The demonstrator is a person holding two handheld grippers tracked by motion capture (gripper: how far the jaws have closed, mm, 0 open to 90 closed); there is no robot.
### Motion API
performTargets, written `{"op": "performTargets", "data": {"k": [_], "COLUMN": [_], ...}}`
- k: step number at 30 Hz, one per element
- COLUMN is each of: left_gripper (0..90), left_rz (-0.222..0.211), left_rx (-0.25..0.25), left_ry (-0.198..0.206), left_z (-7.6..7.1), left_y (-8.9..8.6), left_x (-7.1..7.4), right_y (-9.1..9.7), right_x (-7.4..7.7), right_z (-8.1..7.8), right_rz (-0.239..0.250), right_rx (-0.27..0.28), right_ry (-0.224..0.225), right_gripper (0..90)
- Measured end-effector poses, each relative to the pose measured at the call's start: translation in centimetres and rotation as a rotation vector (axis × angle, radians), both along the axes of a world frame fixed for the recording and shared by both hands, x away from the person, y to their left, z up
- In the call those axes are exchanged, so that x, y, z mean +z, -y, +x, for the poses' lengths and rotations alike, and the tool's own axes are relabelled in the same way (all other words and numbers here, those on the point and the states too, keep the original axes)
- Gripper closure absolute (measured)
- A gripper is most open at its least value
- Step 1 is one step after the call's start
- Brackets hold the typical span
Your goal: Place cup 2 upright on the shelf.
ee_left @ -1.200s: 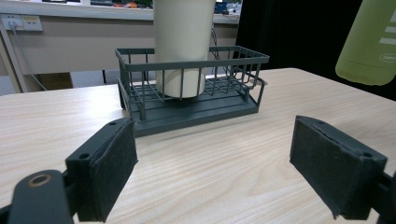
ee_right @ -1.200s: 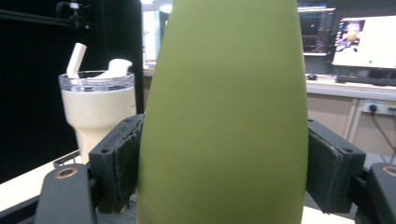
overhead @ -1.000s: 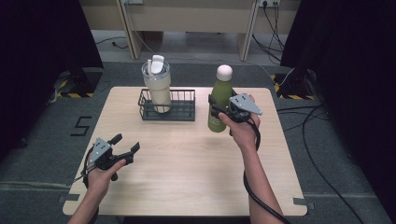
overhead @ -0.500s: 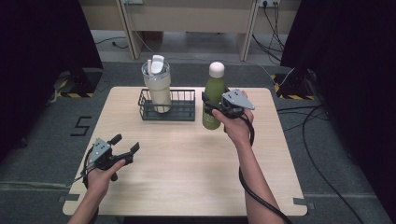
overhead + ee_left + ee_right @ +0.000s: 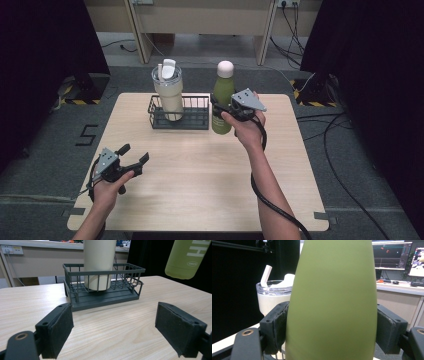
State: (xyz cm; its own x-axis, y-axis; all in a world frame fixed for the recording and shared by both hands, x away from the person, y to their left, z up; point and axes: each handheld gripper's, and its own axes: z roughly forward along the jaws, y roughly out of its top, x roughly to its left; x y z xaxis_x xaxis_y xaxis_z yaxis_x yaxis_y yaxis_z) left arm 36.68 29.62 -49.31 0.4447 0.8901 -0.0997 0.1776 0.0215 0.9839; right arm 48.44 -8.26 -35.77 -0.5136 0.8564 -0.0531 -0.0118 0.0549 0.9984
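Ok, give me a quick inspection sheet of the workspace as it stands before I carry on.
Surface: wooden table, bare apart from the job's things.
Job's things: green bottle held clear of the table, beside the wire basket; cream tumbler upright in the basket's left part.
Clutter: nothing seen.
Grippers: right gripper has its jaws clamped on the bottle's sides; left gripper sits low at the near left, jaws apart, nothing between them.
Cables: black cable trails along the right forearm; loose cables on the floor to the right.
Surroundings: grey floor, striped tape, dark curtains on both sides.
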Motion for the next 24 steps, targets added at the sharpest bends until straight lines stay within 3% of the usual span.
{"op": "performTargets", "data": {"k": [24], "left_gripper": [14.2], "left_rz": [-0.002], "left_rx": [0.004], "left_ry": [-0.004], "left_z": [0.0], "left_y": [0.0], "left_x": [-0.1], "right_y": [-2.2], "right_x": [1.1], "right_z": [2.6], "right_rz": [0.028], "right_rx": [0.001], "right_ry": [0.013], "right_gripper": [23.7]}}
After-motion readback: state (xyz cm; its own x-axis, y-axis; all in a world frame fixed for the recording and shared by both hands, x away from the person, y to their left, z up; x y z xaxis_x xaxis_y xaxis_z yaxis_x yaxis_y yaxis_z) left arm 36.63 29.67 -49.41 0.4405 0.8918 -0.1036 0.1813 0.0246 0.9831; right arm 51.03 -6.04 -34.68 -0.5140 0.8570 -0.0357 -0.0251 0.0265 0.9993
